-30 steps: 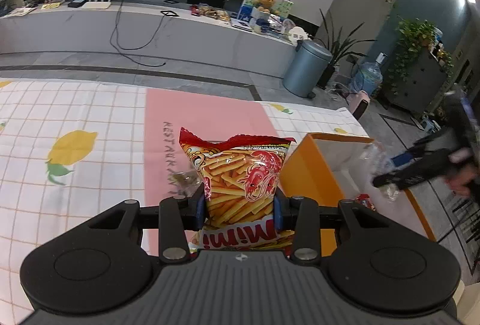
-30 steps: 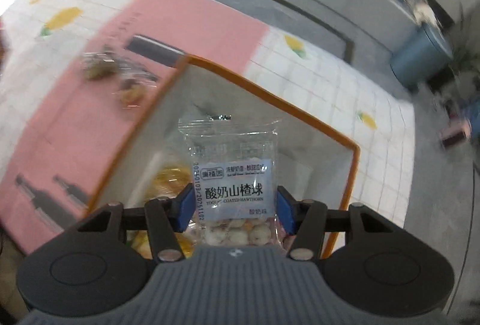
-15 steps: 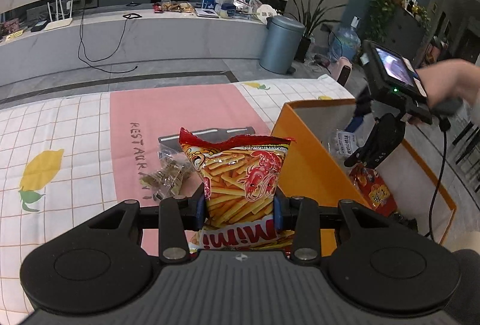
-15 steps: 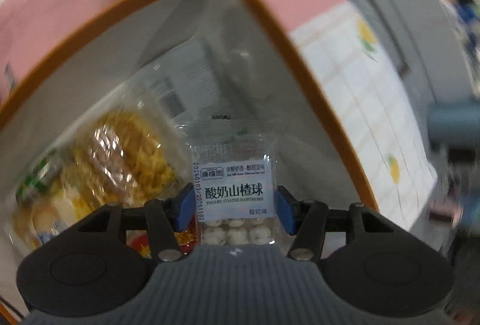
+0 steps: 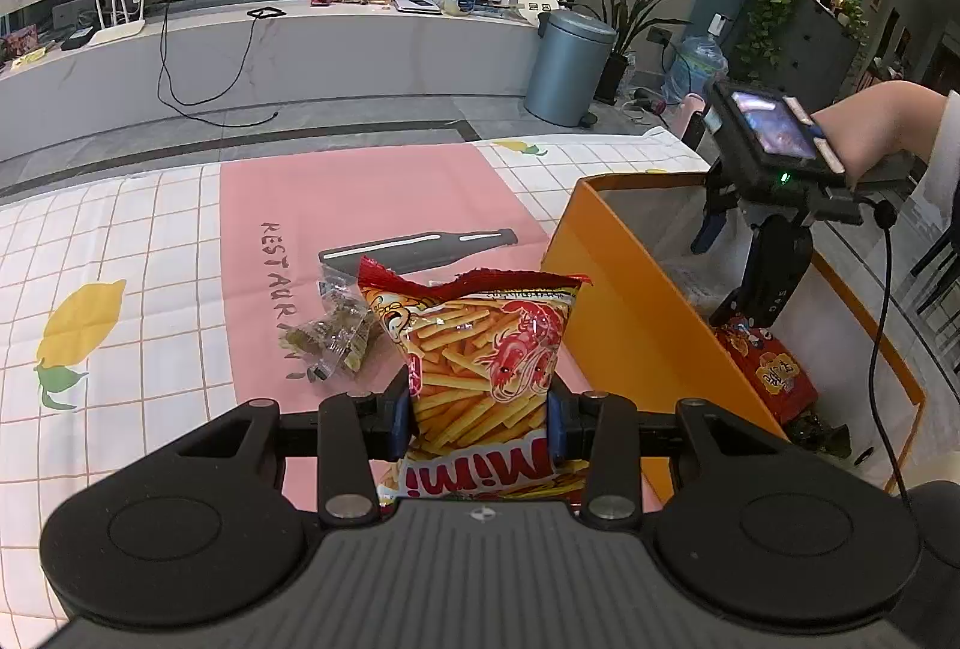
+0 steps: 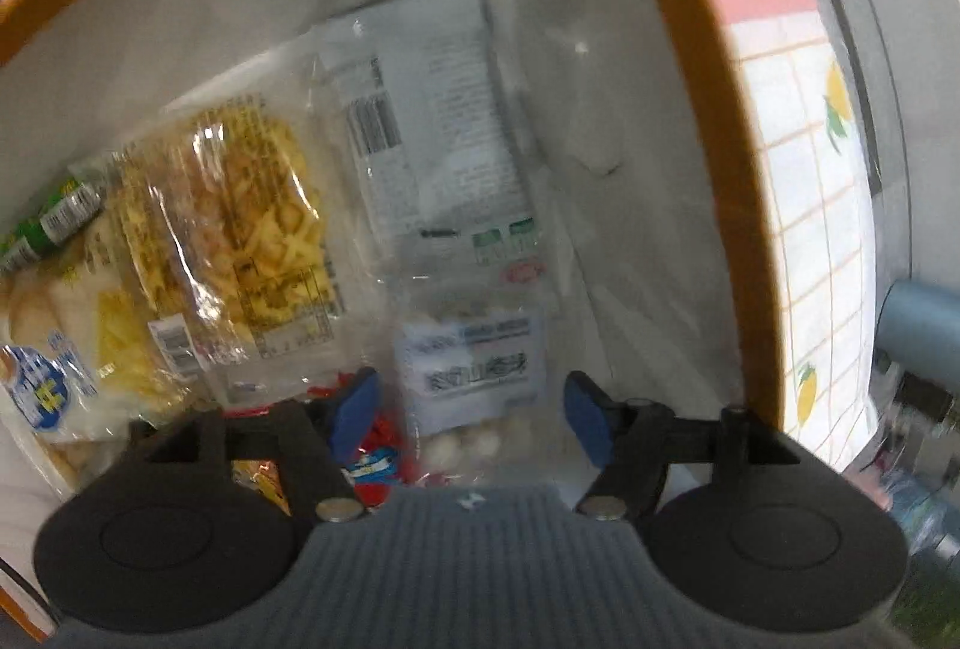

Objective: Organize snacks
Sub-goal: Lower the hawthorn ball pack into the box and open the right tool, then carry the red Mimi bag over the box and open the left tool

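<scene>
My left gripper (image 5: 480,409) is shut on a red and yellow Mimi shrimp-stick bag (image 5: 480,343), which it holds upright above the pink tablecloth just left of the orange box (image 5: 630,301). My right gripper (image 6: 474,406) points down inside the same box (image 6: 678,49). Its jaws are opening. A clear packet of white yogurt hawthorn balls (image 6: 474,367) lies between the blue pads, and neither pad touches it. That packet rests on other snacks in the box.
Inside the box lie a yellow snack packet (image 6: 240,205), a clear packet with a white label (image 6: 432,133) and a red packet (image 5: 768,367). A small clear packet (image 5: 333,337) lies on the tablecloth beside the chips bag. A person's hand (image 5: 882,121) holds the right gripper.
The right gripper sank into the box, rolled, and spread its jaws, letting go of the hawthorn packet. The left gripper kept its grip on the chips bag and shifted slightly.
</scene>
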A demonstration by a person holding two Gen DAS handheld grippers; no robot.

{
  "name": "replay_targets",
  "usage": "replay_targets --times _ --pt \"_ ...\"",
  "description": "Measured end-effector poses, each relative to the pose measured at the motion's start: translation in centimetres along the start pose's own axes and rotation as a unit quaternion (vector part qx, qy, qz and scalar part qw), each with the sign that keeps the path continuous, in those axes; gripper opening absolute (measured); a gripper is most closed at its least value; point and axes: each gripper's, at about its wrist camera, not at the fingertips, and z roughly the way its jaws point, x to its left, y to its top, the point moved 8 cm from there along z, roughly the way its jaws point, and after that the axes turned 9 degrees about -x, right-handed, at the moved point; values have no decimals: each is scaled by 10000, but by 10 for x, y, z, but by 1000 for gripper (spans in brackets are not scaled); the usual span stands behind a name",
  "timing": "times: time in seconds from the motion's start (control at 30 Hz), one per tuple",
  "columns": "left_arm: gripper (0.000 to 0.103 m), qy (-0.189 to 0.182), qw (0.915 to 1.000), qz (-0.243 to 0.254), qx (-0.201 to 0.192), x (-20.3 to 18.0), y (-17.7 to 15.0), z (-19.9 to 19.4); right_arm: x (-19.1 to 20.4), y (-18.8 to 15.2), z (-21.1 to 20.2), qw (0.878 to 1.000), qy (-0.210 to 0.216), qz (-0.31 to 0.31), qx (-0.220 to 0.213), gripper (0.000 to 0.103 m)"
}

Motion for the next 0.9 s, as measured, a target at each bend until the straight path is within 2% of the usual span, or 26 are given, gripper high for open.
replay_targets --times 0.03,0.07,0.1,0.3,0.4,0.5,0.57,0.67,0.77,0.9 --pt "46 -6 10000 -3 -8 -1 2 0 -2 -1 -7 9998 -116 89 -117 87" --pt "46 -11 10000 -4 -20 -3 3 -1 -5 -2 -15 9989 -355 136 -266 95" --pt "46 -14 10000 2 -33 -5 3 -2 -9 -4 -24 9972 -587 178 -430 98" --pt "46 22 10000 41 -19 -27 13 -4 -10 -21 -79 9856 -1131 722 -1026 98" --pt "46 53 9999 86 -72 -44 26 -4 7 -23 -102 9784 -1330 912 -1291 98" --pt "46 248 9989 333 -201 -65 38 -7 19 -32 -114 9673 -1489 1466 -1437 98" --pt "46 298 9980 489 -252 -81 45 -8 13 -45 -119 9496 -1718 2176 -1462 98" --pt "46 297 9973 626 -256 -101 52 -5 16 -67 -132 9127 -2014 3036 -1852 98" --pt "46 326 9962 777 -225 -121 57 1 28 -87 -140 8738 -2067 3707 -2371 98" --pt "46 285 9957 872 -130 -141 61 12 43 -120 -141 8144 -2186 4511 -2924 98"
